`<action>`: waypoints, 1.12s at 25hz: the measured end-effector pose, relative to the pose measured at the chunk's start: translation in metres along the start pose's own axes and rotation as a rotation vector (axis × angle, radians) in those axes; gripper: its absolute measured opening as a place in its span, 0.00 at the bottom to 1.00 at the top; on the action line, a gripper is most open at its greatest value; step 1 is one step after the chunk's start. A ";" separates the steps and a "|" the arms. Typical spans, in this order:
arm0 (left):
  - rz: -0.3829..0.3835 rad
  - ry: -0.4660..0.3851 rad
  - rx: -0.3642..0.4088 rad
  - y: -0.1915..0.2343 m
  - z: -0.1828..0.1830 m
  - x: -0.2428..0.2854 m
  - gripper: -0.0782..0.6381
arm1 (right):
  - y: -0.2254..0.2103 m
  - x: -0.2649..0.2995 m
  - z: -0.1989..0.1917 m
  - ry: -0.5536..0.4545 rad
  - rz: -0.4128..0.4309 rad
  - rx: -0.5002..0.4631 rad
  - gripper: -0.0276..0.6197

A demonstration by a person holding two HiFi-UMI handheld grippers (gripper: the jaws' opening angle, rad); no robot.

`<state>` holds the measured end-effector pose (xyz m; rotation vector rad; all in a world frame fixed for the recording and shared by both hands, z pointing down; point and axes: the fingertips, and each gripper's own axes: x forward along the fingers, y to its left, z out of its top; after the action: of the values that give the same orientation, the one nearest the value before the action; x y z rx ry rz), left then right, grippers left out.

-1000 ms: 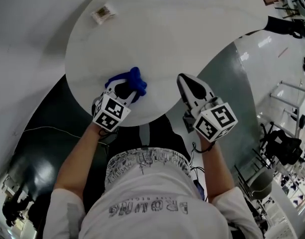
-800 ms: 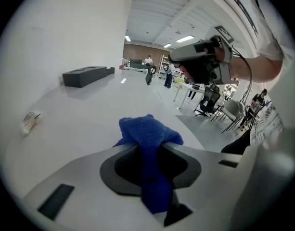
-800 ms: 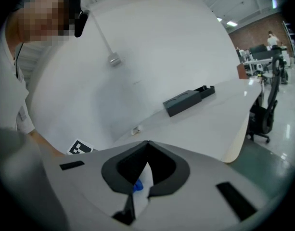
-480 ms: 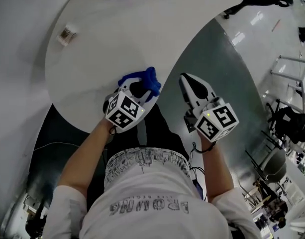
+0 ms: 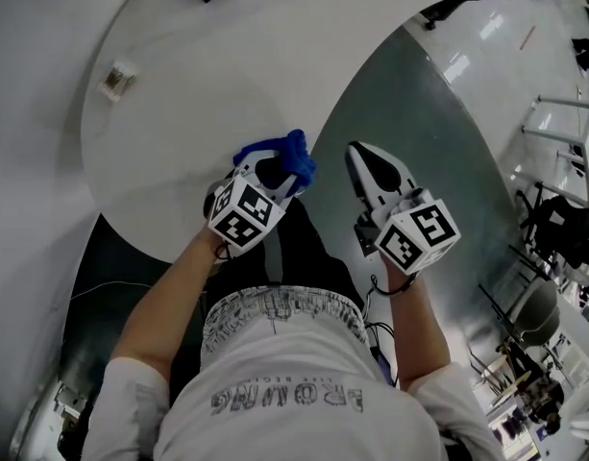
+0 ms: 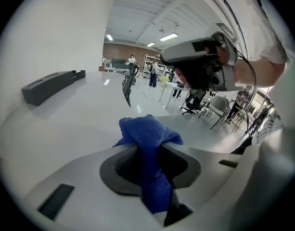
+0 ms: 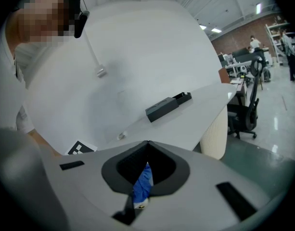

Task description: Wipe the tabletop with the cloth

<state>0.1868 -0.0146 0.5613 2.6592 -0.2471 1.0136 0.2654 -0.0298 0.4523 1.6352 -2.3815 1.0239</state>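
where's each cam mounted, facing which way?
Head view: on the head, facing steeply down; shirt, forearms, left tongs, right tongs, cloth at table edge.
Left gripper view: on the left tongs, looking past the gripped cloth over the table; right tongs upper right.
Right gripper view: on the right tongs, shut, facing the table; shirt at left.
Both gripper views show the black box.

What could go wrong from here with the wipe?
The cloth is bunched in the left gripper's jaws, so hard plastic may scrape the table instead of fabric. It is right at the table's near rim, so a stroke could slip off. A wide sweep might knock the small packet.
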 end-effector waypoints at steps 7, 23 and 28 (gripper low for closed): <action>0.031 -0.074 -0.037 0.007 0.007 -0.020 0.28 | 0.014 0.005 0.007 -0.008 0.028 -0.029 0.05; 0.292 -0.314 -0.098 0.070 0.037 -0.155 0.28 | 0.085 0.035 0.037 -0.043 0.138 -0.139 0.05; 0.370 -0.383 -0.101 0.081 0.046 -0.203 0.28 | 0.116 0.043 0.050 -0.056 0.178 -0.187 0.05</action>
<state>0.0447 -0.0945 0.4089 2.7501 -0.8710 0.5487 0.1634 -0.0677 0.3761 1.4291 -2.6082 0.7586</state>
